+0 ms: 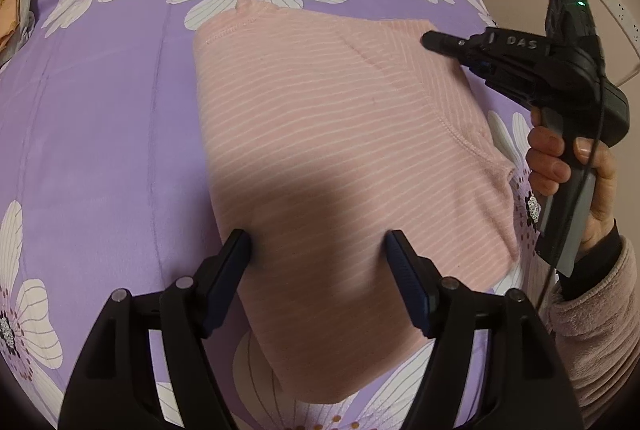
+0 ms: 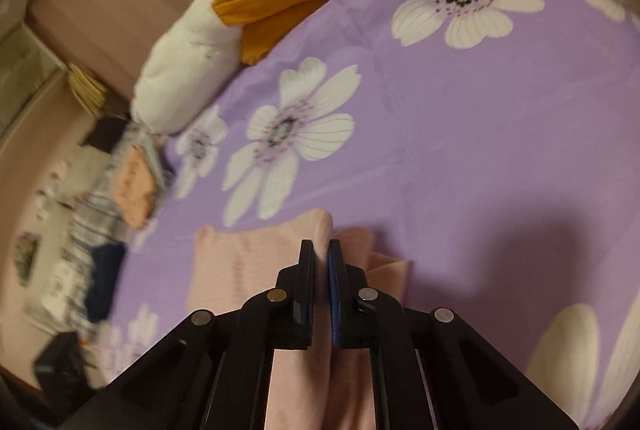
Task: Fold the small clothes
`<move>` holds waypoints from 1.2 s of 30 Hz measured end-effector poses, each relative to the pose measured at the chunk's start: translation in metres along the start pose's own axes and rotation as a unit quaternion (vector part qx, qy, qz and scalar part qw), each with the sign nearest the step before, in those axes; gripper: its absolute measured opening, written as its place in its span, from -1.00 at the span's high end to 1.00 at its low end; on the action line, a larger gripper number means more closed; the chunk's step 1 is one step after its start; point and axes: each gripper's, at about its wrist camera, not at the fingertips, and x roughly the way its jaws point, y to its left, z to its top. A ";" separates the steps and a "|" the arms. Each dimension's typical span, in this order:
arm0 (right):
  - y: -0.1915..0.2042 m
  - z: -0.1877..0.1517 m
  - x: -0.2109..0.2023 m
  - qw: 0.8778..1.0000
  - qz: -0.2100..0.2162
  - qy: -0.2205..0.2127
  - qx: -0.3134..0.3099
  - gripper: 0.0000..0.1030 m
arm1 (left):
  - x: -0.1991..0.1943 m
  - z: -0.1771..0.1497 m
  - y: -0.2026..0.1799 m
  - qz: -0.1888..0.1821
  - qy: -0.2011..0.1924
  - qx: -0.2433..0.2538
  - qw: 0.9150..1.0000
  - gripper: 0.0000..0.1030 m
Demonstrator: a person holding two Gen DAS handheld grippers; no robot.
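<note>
The left gripper (image 1: 318, 250) is held with its jaws wide apart above the near part of a pink striped garment (image 1: 340, 149), which is spread on a purple floral bedsheet (image 1: 100, 133). The right gripper (image 2: 320, 254) is pinched together on a raised fold of that garment. Farther off, a white plush toy (image 2: 188, 57) and an orange cloth (image 2: 280, 1) are seen at the sheet's edge.

Pink garment (image 1: 320, 133) flat (hand-held gripper (image 1: 318, 250) spread).
</note>
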 end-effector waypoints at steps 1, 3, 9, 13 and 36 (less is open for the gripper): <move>-0.001 0.000 0.002 1.000 -0.011 0.005 -0.004 0.85 | 0.000 0.000 -0.001 0.001 0.000 0.001 1.000 -0.38; -0.004 -0.002 0.007 0.999 -0.038 0.010 -0.010 0.85 | 0.000 0.000 -0.002 0.003 0.000 0.004 1.000 -0.38; -0.023 -0.006 0.005 0.998 -0.046 0.019 0.032 0.85 | 0.000 -0.001 0.000 0.002 0.000 0.004 1.000 -0.39; -0.021 -0.014 -0.024 0.998 -0.062 0.002 0.029 0.83 | 0.000 -0.003 0.000 0.004 -0.005 0.004 1.000 -0.40; 0.040 -0.121 -0.055 0.985 -0.085 0.065 -0.135 0.82 | -0.006 -0.056 0.001 -0.019 0.016 -0.029 0.999 -0.37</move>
